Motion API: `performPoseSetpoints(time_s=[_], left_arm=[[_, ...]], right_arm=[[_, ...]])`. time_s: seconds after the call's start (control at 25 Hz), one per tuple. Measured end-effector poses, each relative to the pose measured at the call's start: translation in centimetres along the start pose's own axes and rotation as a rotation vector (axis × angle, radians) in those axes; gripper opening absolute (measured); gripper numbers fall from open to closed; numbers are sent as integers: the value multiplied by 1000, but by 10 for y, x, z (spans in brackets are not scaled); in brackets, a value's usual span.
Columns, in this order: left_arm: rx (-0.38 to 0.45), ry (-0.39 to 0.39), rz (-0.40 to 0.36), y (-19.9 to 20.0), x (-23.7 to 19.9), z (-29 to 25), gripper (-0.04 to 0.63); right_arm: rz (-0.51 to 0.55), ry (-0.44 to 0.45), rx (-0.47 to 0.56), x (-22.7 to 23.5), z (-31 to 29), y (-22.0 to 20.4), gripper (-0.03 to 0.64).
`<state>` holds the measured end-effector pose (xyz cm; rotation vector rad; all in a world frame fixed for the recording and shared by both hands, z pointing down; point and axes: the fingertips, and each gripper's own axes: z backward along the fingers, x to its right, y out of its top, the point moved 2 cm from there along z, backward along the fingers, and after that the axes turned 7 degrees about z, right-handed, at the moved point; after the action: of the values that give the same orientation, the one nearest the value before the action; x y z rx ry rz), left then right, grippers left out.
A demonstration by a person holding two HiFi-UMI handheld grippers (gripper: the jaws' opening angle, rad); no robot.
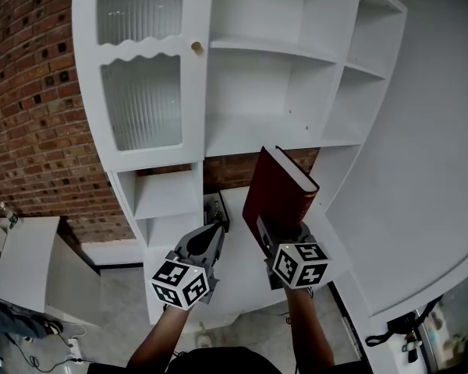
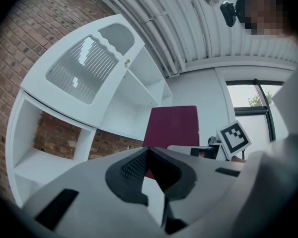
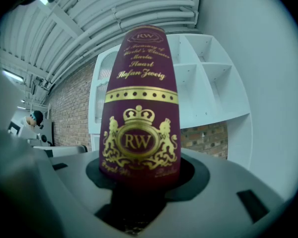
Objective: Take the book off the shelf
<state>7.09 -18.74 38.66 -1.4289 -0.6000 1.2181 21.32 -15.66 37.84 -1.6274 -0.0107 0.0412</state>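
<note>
A maroon hardback book with gold lettering and an RW crest stands upright in my right gripper, which is shut on its lower end. It is held in front of the white shelf unit, outside the compartments. In the right gripper view the book's spine fills the middle, clamped between the jaws of the right gripper. My left gripper is just left of the book, shut with nothing in it. In the left gripper view the left gripper has its tips together, with the book's cover behind them.
The shelf unit's open compartments hold nothing. A ribbed-glass door with a small knob closes its left side. A brick wall lies to the left, a white wall to the right, and a white table at the lower left.
</note>
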Motion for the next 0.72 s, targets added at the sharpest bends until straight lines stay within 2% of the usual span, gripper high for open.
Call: performPoseSetpoints(time_s=[0.72], left_arm=[[1, 34, 3, -45, 114, 26, 17]], right_arm=[[-7, 41, 5, 29, 117, -18, 236]])
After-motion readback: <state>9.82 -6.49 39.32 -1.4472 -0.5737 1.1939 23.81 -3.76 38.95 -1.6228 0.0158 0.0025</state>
